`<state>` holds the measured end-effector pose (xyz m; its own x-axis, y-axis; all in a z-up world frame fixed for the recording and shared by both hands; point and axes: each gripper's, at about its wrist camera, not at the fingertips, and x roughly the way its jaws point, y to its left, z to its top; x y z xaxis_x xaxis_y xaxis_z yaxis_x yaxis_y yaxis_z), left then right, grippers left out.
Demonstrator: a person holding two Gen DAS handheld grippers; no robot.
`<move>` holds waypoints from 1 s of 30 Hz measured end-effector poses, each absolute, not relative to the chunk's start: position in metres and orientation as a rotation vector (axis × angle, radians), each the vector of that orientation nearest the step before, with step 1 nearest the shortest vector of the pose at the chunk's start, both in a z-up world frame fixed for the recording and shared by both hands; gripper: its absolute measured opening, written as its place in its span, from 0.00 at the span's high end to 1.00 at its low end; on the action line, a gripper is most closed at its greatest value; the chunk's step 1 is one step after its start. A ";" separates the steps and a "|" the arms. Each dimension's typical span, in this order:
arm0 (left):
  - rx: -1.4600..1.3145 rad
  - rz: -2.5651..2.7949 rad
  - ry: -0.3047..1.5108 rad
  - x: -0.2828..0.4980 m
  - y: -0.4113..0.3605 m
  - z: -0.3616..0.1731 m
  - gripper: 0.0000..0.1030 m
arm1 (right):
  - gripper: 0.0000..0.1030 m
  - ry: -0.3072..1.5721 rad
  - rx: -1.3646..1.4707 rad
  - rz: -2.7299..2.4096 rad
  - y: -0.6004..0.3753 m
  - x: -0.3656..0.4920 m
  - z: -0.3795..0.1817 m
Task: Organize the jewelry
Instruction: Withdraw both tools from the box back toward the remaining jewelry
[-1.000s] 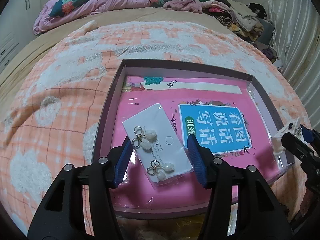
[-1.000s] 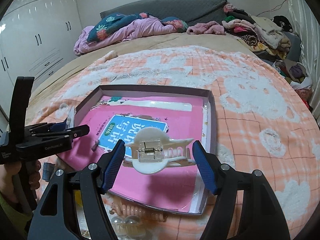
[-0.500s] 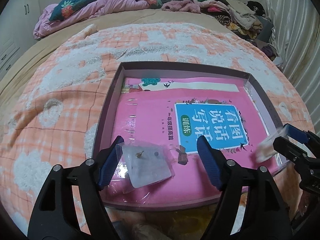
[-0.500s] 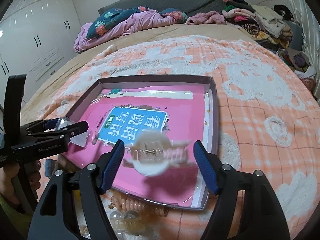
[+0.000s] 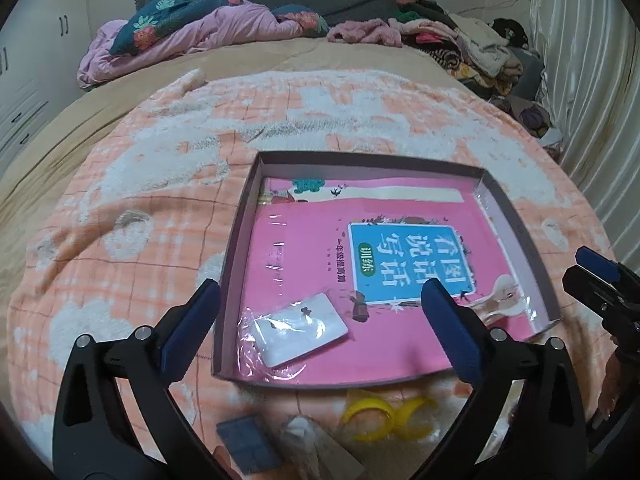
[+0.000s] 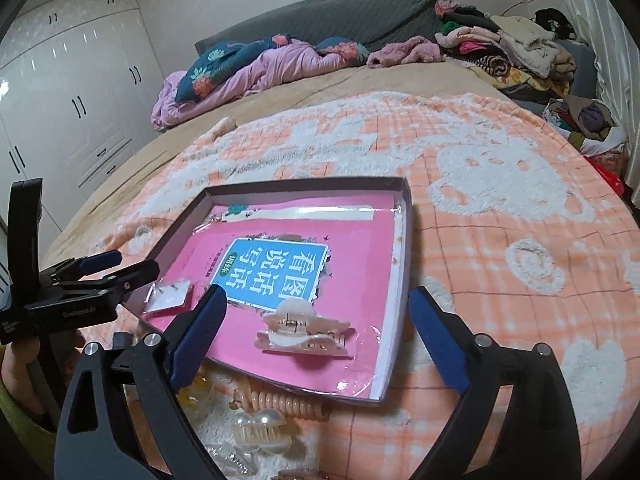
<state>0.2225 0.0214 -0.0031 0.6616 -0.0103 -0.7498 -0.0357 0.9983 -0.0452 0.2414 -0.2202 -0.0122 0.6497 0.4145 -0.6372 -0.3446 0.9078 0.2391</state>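
A shallow dark-walled box (image 5: 236,240) with a pink book inside lies on the orange-and-white blanket. A white earring card in a clear bag (image 5: 300,328) lies flat in its near left corner; it also shows in the right wrist view (image 6: 170,298). A cream hair claw (image 6: 302,330) rests on the book near the box's right front, and shows in the left wrist view (image 5: 502,300). My left gripper (image 5: 320,330) is open and empty, hovering above the near edge of the box. My right gripper (image 6: 316,334) is open and empty, just behind the claw.
In front of the box lie a yellow hair claw (image 5: 384,420), a dark blue card (image 5: 246,446), a peach coil hair tie (image 6: 280,400) and a pearl-topped comb (image 6: 260,426). Bedding (image 6: 260,68) and heaped clothes (image 6: 512,48) fill the far side; wardrobes (image 6: 80,100) stand left.
Both grippers opened and drew back. The earring card dropped from the left gripper into the box. The cream hair claw dropped from the right gripper onto the book.
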 end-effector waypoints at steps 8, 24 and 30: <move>-0.074 0.022 0.792 0.201 0.022 0.020 0.09 | 0.08 0.672 0.118 0.416 -0.235 0.217 0.015; -0.080 0.022 0.724 0.155 0.027 0.042 0.09 | 0.05 0.589 0.091 0.426 -0.243 0.160 0.051; -0.092 0.029 0.712 0.138 0.033 0.046 0.09 | 0.05 0.576 0.071 0.440 -0.238 0.140 0.058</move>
<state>0.1378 0.0326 0.0457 0.7568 -0.0049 -0.6536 -0.0575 0.9956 -0.0741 0.1401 -0.2375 0.0583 0.7488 0.4219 -0.5112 -0.3831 0.9048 0.1857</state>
